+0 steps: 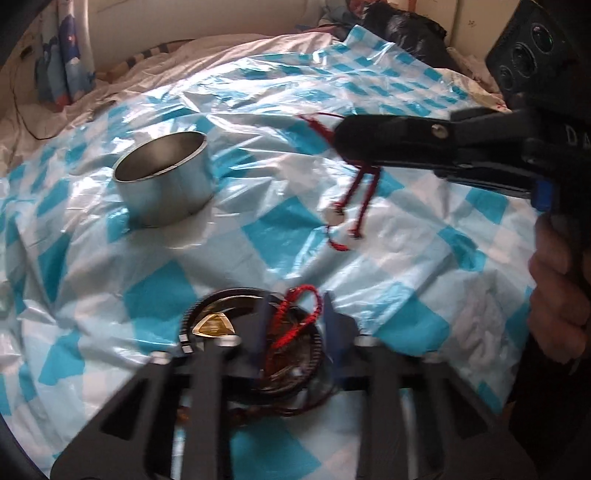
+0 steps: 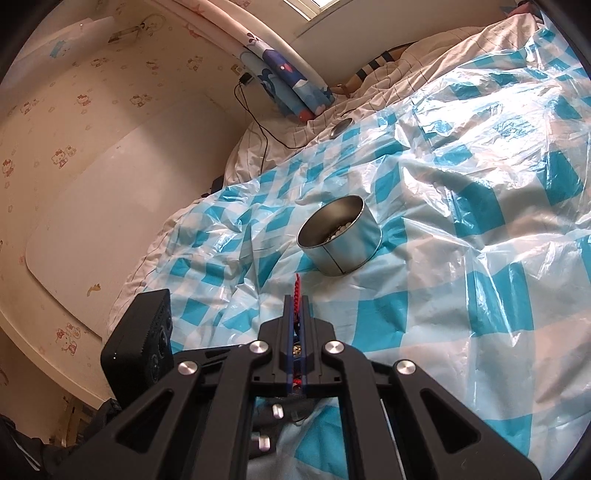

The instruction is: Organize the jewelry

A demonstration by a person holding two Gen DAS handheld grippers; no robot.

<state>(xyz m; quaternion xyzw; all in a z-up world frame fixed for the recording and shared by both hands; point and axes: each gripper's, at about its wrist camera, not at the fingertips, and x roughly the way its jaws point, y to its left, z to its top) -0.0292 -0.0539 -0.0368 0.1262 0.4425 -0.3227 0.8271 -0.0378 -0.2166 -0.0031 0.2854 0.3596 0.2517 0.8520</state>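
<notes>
A round metal tin (image 1: 164,179) stands open on the blue-and-white checked plastic sheet (image 1: 280,236); in the right wrist view the tin (image 2: 341,240) holds some white beads. My right gripper (image 1: 340,142) is shut on a red cord bracelet (image 1: 356,199) and holds it in the air, its ends with white beads dangling; the cord's tip sticks out between the fingers in the right wrist view (image 2: 296,291). My left gripper (image 1: 295,321) is open just above a black round lid (image 1: 251,332) holding more red cord jewelry (image 1: 295,321).
The sheet covers a rumpled white bed. A rolled blue patterned curtain (image 2: 284,85) and a black cable (image 2: 258,122) lie near the wall. A black bag (image 1: 402,31) sits at the far edge. A small round metal lid (image 2: 341,127) lies on the bedding.
</notes>
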